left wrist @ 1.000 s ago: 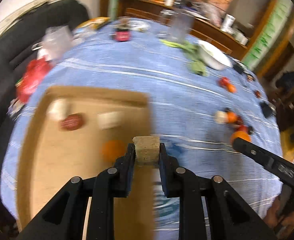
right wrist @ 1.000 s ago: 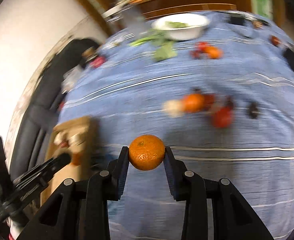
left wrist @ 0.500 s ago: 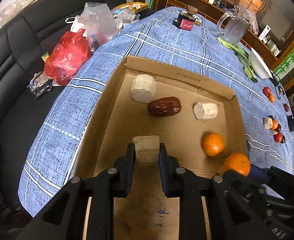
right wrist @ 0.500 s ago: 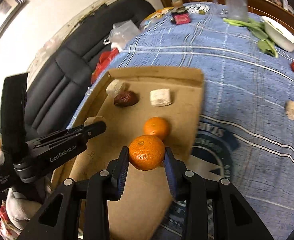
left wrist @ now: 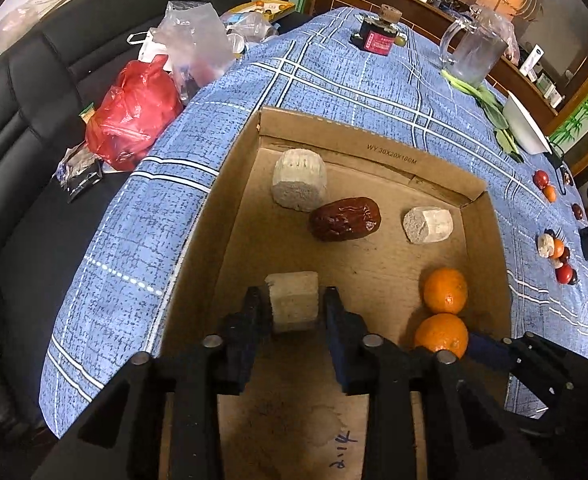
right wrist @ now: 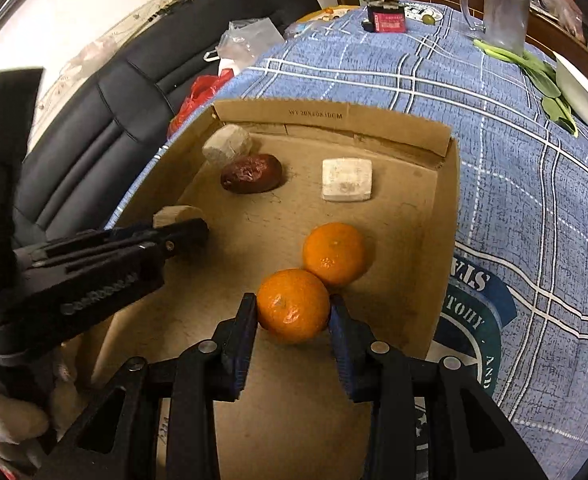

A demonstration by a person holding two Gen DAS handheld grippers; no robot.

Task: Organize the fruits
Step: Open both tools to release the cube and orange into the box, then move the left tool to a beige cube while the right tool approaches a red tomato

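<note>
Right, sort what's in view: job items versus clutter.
Job: box; two oranges, one loose, one in the right hand-held gripper; date; pale chunks, one between the left hand-held gripper's just-opened jaws; fruits on the cloth.

Clutter: red bag; jug; bowl; greens; bottle.
</note>
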